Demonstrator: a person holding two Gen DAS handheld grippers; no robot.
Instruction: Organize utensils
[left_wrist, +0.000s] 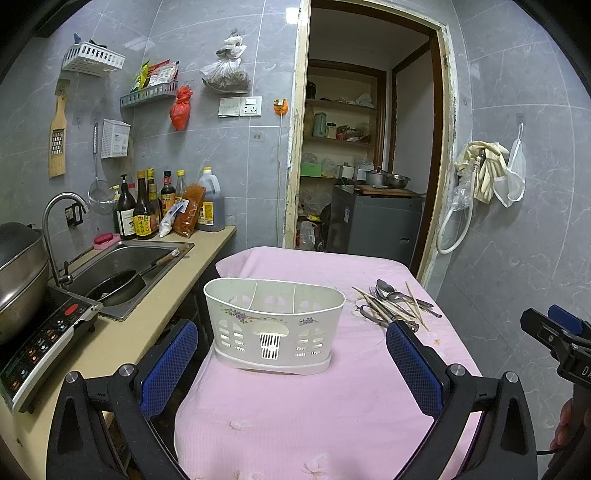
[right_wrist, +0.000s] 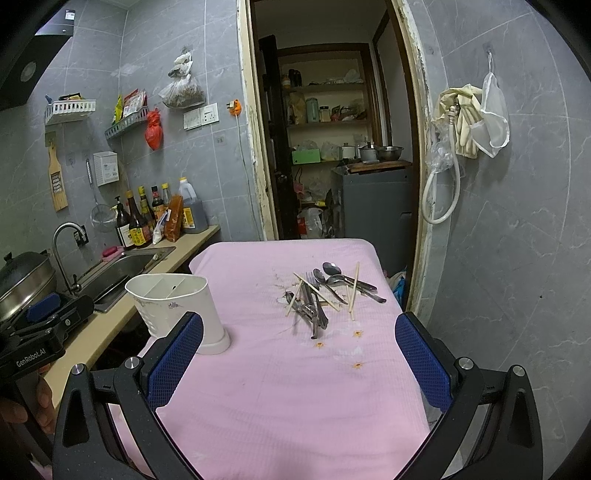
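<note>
- While I hold both tools above a surface (right_wrist: 280, 398) draped in pink cloth, neither one touches anything.
- Left tool (left_wrist: 291, 373): blue-padded fingers (left_wrist: 168, 365) spread wide, nothing between them. It hangs over the near part of the cloth, pointing at the caddy.
- Right tool (right_wrist: 299, 358): also spread wide w/ nothing gripped, fingers (right_wrist: 423, 360) framing the pile of cutlery from the near side, well short of it.
- White plastic utensil caddy (left_wrist: 273, 325): stands upright on the cloth, left side of the surface, near the edge by the kitchen counter. Has dividers inside, a slotted front w/ small floral print, and a drip base. From what I can see, its compartments look unfilled.
- Utensil pile (right_wrist: 325, 291): loose heap on the cloth, right of the caddy & well apart from it. Metal spoons (right_wrist: 332, 275) lie toward the far side, a fork (right_wrist: 314, 286) and other metal pieces cross in the middle, and pale wooden chopsticks (right_wrist: 355, 288) lie scattered over and beside them.
- Cloth has a few small orange flower marks (right_wrist: 356, 365) near the pile.
- Left of the surface: beige counter (left_wrist: 155, 306) w/ a steel sink (left_wrist: 125, 266) holding a dark pan, sauce bottles (left_wrist: 147, 206) at the back.
- Behind: open doorway (left_wrist: 369, 147) to a storage room w/ shelves.
</note>
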